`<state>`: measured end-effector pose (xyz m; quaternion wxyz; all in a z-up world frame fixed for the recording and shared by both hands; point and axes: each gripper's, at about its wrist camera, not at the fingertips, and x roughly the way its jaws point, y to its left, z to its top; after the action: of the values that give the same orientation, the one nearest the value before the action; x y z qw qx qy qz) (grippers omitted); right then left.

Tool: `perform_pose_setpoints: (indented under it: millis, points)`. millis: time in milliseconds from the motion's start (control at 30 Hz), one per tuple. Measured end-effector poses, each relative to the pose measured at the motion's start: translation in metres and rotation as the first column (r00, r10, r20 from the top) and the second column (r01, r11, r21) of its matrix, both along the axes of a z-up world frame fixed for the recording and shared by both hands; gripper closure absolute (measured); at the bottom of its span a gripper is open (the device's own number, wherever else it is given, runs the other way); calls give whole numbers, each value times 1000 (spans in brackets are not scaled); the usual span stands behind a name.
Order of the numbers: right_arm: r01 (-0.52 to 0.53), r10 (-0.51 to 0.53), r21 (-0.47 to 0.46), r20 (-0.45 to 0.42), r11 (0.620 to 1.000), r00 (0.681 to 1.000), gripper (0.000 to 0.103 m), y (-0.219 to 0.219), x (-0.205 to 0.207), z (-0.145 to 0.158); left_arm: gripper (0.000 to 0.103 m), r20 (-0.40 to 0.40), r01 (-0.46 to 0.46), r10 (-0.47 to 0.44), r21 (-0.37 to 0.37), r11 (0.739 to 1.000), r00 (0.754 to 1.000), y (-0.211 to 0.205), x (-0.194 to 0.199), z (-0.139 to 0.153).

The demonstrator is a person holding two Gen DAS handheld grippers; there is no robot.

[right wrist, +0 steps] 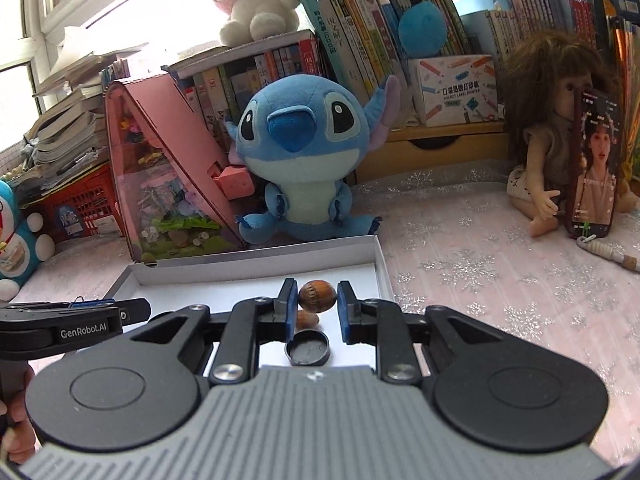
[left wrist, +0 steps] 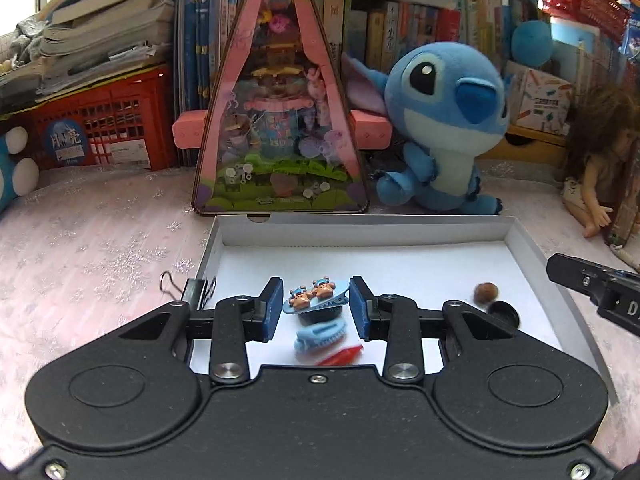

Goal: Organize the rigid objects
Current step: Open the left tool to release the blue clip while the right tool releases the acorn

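Left tool (left wrist: 316, 307): jaws apart over the near part of the white box, holding nothing; the bear hair clip lies between the blue pads but seems to touch neither.
Right tool (right wrist: 317, 307): pads closed against a brown ridged nut (right wrist: 317, 297), lifted clear above the box floor, so it is probably being carried to its spot.
Nearest items, left view: a red pointed piece (left wrist: 342, 355) and a pale blue claw clip (left wrist: 320, 338) lie side by side on the box floor, just beside the bear hair clip (left wrist: 316, 298).
Black cap (right wrist: 307, 347): open side up on the box floor, below the held nut; a second brown nut (right wrist: 307, 319) rests just behind it.
Binder clip (left wrist: 196, 289): on the box's left wall, its wire handle hanging out over the table.
White box (left wrist: 416, 222): shallow and open, the collecting place; clips sit left, round things right, which looks like deliberate grouping.
Table (right wrist: 500, 264): covered by a pink snowflake cloth.
Far: a pink triangular toy case (left wrist: 280, 120) and a blue plush (right wrist: 300, 152) stand behind the box, before the books.
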<state>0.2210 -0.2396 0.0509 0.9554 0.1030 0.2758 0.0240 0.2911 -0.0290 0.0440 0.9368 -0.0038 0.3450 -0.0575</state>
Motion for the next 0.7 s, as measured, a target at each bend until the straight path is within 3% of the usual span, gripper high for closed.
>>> perform_pose_setpoints:
  millis: [367, 700]
  points:
    - [-61, 61, 0, -100, 998, 993, 78, 9, 44, -10, 69, -54, -11, 11, 0, 1000, 998, -2, 40, -9]
    - [-75, 71, -66, -72, 995, 995, 78, 25, 60, -22, 69, -55, -28, 29, 26, 999, 998, -8, 50, -28]
